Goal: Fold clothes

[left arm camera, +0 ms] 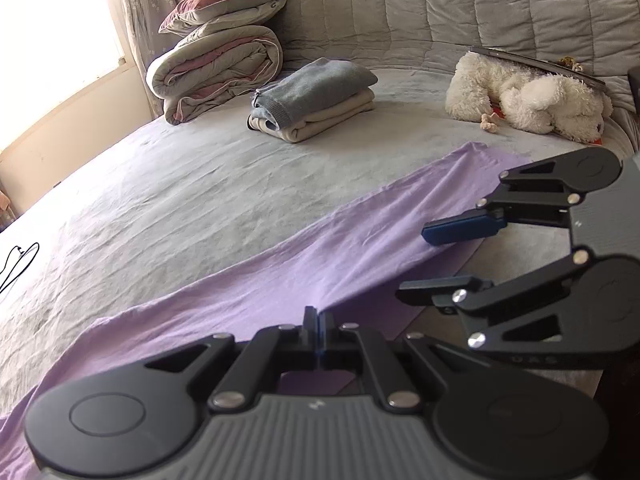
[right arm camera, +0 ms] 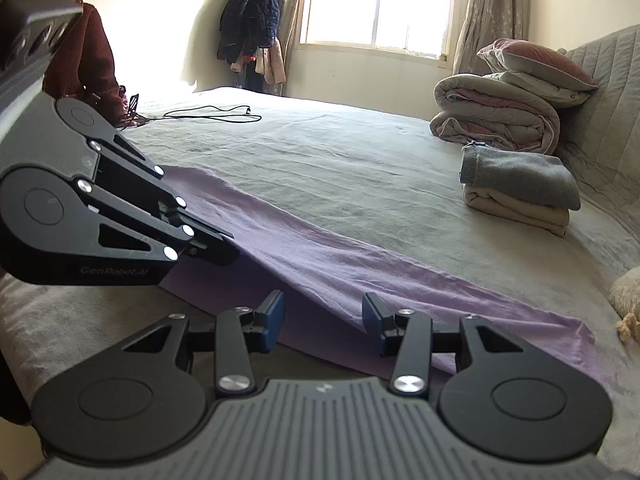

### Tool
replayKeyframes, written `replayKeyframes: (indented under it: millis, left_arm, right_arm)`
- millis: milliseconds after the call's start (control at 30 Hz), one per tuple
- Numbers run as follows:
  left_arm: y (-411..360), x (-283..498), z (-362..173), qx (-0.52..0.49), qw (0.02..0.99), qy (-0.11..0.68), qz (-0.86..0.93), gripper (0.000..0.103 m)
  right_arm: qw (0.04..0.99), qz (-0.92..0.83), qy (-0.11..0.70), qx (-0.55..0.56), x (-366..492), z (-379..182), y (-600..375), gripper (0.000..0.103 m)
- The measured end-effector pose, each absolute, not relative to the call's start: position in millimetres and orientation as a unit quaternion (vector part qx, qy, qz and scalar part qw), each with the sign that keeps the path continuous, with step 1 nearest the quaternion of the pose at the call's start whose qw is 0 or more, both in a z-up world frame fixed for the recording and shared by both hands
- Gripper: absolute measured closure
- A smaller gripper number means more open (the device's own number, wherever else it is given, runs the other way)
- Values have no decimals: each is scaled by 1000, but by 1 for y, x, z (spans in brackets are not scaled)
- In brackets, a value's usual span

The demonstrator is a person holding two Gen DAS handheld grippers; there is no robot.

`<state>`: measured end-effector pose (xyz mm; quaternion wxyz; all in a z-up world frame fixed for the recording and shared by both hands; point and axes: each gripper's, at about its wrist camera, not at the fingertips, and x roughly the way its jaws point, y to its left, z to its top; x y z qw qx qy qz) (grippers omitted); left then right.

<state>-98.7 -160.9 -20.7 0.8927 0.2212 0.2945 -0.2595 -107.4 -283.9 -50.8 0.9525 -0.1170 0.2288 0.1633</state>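
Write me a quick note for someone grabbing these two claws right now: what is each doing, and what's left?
Left claw: shut on the lifted near edge of the purple garment.
Right claw: open, holding nothing, poised at that same edge further along.
The garment lies stretched across the grey bed, only its near edge raised.
Done: a stack of folded clothes sits near the headboard, beside the rolled duvet.
Left: probably grip with the right claw, fold the purple piece, add it to the stack.

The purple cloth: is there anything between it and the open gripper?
No, nothing visible blocks it. The right gripper is open, its fingers right at the purple cloth. The left gripper is shut on that cloth's edge. The folded clothes sit well beyond, near the headboard.
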Motion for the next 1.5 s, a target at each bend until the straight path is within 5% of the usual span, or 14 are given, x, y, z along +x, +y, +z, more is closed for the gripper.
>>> replayKeyframes:
  millis: [200,467,1033,1233,1300,1500]
  left_arm:
    - [-160,-105,-26,225,889,299,-265,103]
    - [-165,-112,-36,215,884,313,-274,103]
    - [-145,-122,-33,170,866,344,-319,93]
    - [-115,-122,-20,154,886,319,-299,74]
    - [-102,-118,-19,156,891,321,-281,70]
    - [-51,-109,-21,141,907,337,-208,65]
  right_arm:
    - [947,75,233,-208,-98,-68,-290,88]
    - [934,-10,264,-240,-100,-79,-337,103]
    - [935,6,284,-211,-115,-70,-347,96]
    - [940,15,290,-177,-123,-62,-353,82]
    - [942,18,291,-166,-126,-59,-355,60]
    - [942,31,284,-177,-133,-55,-343,60]
